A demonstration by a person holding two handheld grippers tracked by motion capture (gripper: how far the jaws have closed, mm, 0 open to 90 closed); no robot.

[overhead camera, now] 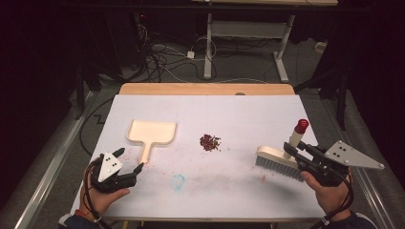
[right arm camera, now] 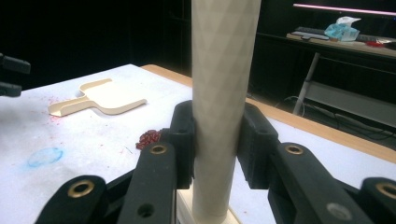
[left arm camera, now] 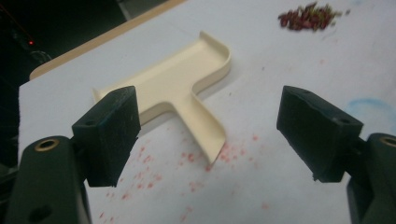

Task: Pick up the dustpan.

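Right gripper is clamped on the brush handle at 4 o'clock; left gripper sits wide open by the dustpan, crumbs mid-table.

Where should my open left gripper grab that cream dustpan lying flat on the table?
Probably the dustpan by its narrow handle, which points toward the left gripper. Come from the near side, low along the table, with one jaw on each long edge. The pan itself looks too wide for the jaws.
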